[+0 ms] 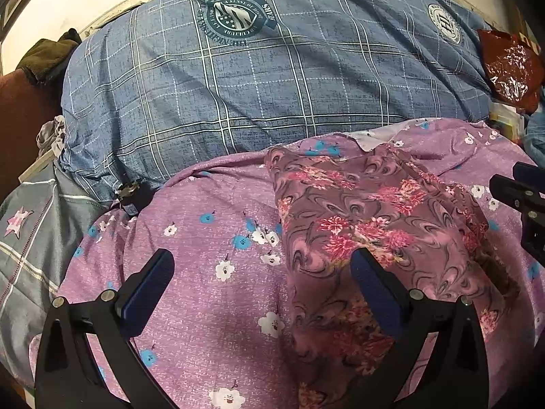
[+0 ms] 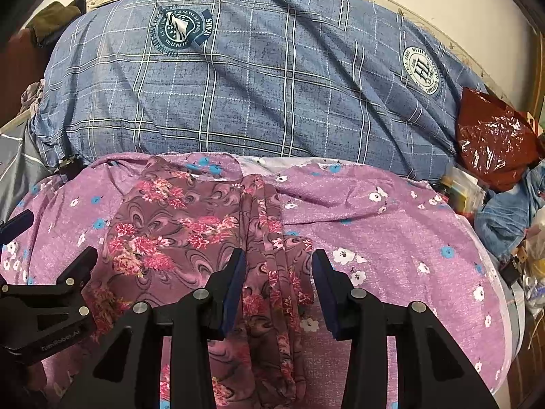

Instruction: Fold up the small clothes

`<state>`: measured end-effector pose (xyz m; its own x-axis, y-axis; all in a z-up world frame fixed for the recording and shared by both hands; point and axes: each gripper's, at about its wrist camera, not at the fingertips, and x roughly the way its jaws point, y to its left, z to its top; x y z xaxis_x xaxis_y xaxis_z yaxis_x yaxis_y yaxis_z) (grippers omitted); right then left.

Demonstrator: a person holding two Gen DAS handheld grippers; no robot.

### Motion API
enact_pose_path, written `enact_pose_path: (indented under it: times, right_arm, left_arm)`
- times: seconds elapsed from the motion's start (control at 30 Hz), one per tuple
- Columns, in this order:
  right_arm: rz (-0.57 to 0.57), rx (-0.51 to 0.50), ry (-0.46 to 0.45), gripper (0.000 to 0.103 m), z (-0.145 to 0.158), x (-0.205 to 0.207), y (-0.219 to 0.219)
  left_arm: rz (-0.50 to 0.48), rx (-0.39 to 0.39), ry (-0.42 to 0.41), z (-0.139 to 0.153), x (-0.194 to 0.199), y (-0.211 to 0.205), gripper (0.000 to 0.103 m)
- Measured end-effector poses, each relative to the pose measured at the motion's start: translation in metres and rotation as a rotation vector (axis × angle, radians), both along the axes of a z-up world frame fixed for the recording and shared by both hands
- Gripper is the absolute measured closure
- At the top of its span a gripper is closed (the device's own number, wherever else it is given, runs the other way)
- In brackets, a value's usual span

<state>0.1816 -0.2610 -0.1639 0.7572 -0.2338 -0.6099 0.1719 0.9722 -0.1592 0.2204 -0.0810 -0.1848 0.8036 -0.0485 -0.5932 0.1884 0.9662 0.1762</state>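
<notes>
A small mauve garment with pink flowers [image 1: 374, 211] lies spread on the purple flowered bedsheet [image 1: 204, 289]. My left gripper [image 1: 262, 262] is open wide just above the sheet, its right finger over the garment's left part and its left finger over bare sheet. In the right wrist view the garment [image 2: 177, 225] has a bunched ridge along its right side. That ridge runs between the jaws of my right gripper [image 2: 278, 259], which stand part open, the right pad clear of the cloth. The left gripper [image 2: 54, 238] also shows at the left edge there.
A big blue checked quilt bundle [image 1: 255, 78] lies across the back of the bed. A red plastic bag [image 2: 490, 139] and denim clutter [image 2: 504, 218] sit at the right. Grey checked bedding [image 1: 30, 238] lies at the left. The sheet's right edge drops off [image 2: 507, 306].
</notes>
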Motion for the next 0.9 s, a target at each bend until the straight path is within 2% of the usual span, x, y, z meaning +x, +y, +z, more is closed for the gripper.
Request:
enact_pose_path:
  times: [0.9]
  right_arm:
    - [0.005,-0.025,-0.007,0.061,-0.0005,-0.0061,-0.0087]
  left_arm:
    - [0.014,-0.052,0.017,-0.0001,0.0034,-0.0074,0.000]
